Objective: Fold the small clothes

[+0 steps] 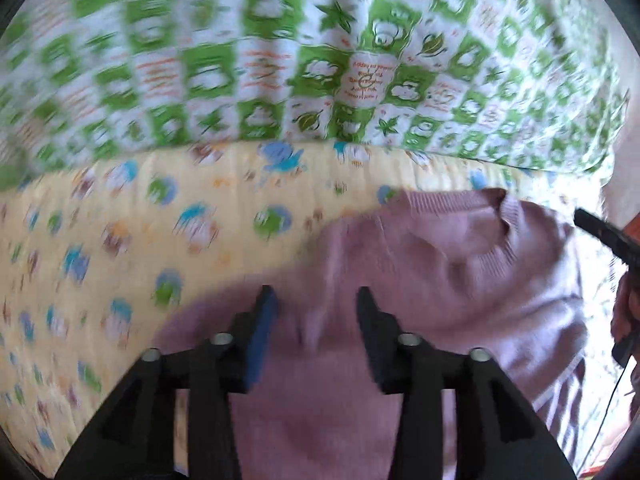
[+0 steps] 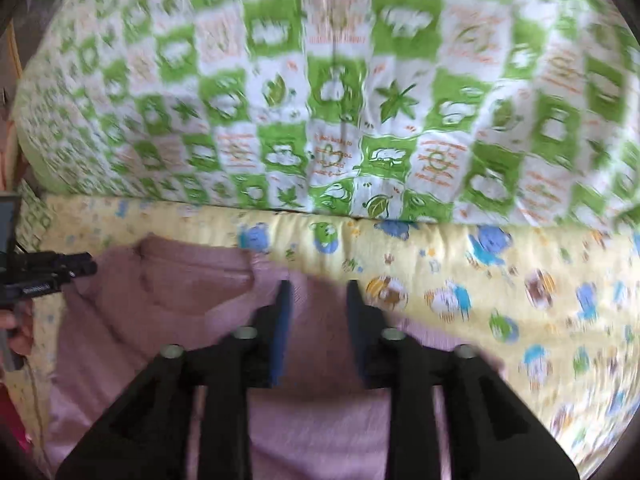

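Black fingers (image 1: 264,332) with blue pads, silver screws (image 1: 223,339).

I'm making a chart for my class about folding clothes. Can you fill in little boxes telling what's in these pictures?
garment: pink knitted sweater, lying spread out and rumpled, not folded neatly
under it: yellow quilted sheet with cartoon animals
behind it: green and white checked blanket with leaf pictures
left gripper: black, jaws apart over the sweater, nothing pinched
right gripper: black, jaws apart over the sweater, nothing pinched
picture quality: blurry
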A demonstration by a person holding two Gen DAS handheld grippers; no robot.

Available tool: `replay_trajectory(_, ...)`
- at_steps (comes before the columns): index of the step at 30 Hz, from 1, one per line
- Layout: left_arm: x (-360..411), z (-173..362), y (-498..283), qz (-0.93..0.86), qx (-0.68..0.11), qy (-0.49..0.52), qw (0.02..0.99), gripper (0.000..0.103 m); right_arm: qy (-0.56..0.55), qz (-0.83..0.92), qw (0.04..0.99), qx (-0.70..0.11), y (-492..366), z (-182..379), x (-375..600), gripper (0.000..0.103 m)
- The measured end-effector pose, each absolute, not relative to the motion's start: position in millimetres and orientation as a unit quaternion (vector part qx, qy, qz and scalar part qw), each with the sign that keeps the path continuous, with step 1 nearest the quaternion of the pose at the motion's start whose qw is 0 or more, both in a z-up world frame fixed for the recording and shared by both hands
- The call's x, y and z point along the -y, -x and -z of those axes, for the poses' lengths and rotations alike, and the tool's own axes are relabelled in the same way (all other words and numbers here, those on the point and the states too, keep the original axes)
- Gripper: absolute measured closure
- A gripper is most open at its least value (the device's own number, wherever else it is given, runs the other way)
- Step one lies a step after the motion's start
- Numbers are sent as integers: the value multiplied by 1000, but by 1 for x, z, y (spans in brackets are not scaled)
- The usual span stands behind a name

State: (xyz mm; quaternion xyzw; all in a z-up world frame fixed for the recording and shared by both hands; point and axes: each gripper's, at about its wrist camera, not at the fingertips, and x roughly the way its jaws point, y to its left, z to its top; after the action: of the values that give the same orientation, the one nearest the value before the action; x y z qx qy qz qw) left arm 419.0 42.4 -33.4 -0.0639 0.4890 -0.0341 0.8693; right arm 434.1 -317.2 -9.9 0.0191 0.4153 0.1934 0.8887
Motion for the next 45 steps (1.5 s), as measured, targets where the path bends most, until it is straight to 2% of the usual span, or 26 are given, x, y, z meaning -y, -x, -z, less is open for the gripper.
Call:
replay_trajectory(1, -46, 32, -405, 33, -487, 71, 870, 54, -30, -194, 890, -411, -419, 5, 321, 53)
replay_trajectory(3, -51, 33, -361, 31, -490, 89, 867, 48, -46, -199, 890, -408, -382, -3, 328, 53)
replay_trajectory(12, -87, 72, -184, 18, -539, 176, 823, 40, -105, -149, 864, -469, -219, 19, 352, 53)
replay_trajectory(17, -104, 84, -114, 22, -552, 209, 807, 39, -139, -116, 857, -483, -155, 35, 367, 53)
replay_trajectory(21, -109, 87, -67, 32, -546, 243, 801, 31, -158, -92, 856, -484, -114, 33, 376, 53)
replay_trajectory(33, -75, 115, 3, 97, -585, 254, 764, 28, -190, -65, 841, -502, -14, 57, 389, 52)
replay_trajectory(45, -41, 126, 18, 119, -599, 230, 758, 26, -206, -78, 836, -503, 19, 69, 384, 52)
